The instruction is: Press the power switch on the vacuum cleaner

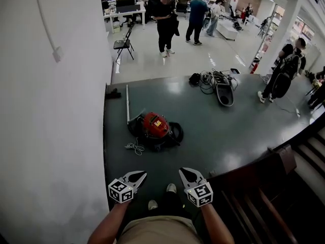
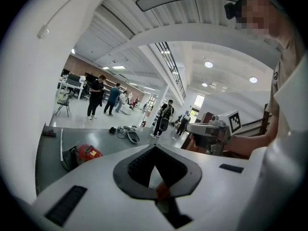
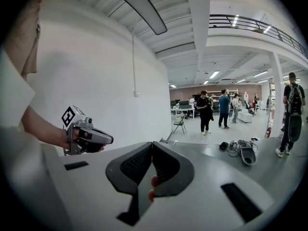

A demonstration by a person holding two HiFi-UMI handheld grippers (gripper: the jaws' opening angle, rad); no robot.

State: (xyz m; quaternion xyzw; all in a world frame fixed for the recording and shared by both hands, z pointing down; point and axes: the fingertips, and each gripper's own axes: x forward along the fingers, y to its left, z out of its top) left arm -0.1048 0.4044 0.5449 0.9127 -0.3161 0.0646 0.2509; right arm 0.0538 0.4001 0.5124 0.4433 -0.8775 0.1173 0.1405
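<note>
The red vacuum cleaner (image 1: 155, 128) lies on the dark floor (image 1: 223, 131), a good way ahead of both grippers; its white cord (image 1: 134, 147) is coiled at its near left. It also shows small at the lower left of the left gripper view as the vacuum cleaner (image 2: 87, 153). My left gripper (image 1: 143, 175) and right gripper (image 1: 181, 171) are held side by side at waist height, far short of it. Each has its jaws closed tip to tip on nothing. The left gripper view catches the right gripper (image 2: 198, 128), and the right gripper view catches the left gripper (image 3: 109, 139).
A white wall (image 1: 51, 111) runs along the left. A thin metal wand (image 1: 127, 103) lies behind the vacuum. Cables and a floor nozzle (image 1: 219, 85) lie farther back. Wooden stairs with a railing (image 1: 264, 187) descend at the right. Several people stand beyond, near a folding chair (image 1: 123, 43).
</note>
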